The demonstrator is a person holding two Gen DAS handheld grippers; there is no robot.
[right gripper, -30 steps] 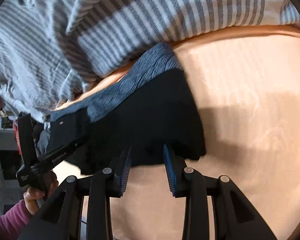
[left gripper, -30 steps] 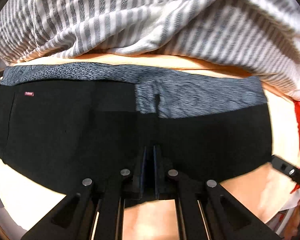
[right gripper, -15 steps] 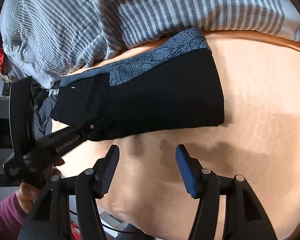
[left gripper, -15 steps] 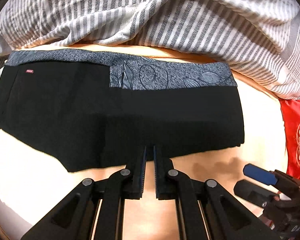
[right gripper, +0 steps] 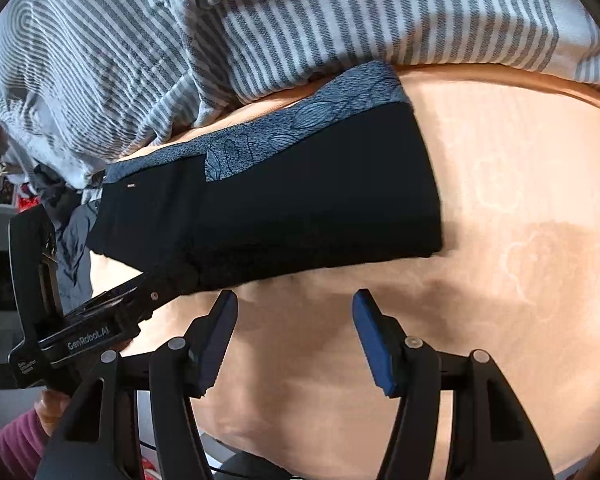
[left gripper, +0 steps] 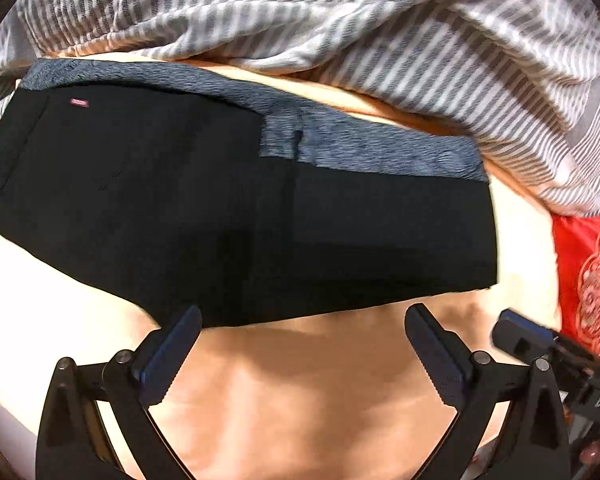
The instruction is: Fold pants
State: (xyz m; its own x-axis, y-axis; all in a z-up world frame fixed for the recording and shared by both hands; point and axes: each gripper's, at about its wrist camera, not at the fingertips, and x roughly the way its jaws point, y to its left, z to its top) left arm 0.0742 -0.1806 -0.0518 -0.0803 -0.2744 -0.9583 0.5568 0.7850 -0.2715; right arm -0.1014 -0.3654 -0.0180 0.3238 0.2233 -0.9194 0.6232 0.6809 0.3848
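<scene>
The black pants (left gripper: pixel 240 220) lie folded into a flat band on the peach sheet, their blue-grey patterned waistband (left gripper: pixel 372 148) along the far edge. My left gripper (left gripper: pixel 304 316) hovers over the pants' near edge. Its jaws are opening wide and nothing is between them. The left fingertip overlaps the hem in the view. In the right wrist view the same pants (right gripper: pixel 300 208) lie just beyond my right gripper (right gripper: pixel 296 300), which is open over bare sheet and holds nothing. The left gripper's black frame (right gripper: pixel 88 336) reaches the pants' near left corner.
A grey-and-white striped blanket (left gripper: pixel 380 40) is bunched along the far side, touching the waistband. A red patterned cushion (left gripper: pixel 588 264) lies at the right. Peach sheet (right gripper: pixel 520 200) spreads to the right of the pants. A hand in a pink sleeve (right gripper: pixel 4 440) holds the left gripper.
The left jaws went from shut to wide open. The right jaws spread wider. Both grippers drew back from the pants' near edge, and the pants now lie flat on the sheet.
</scene>
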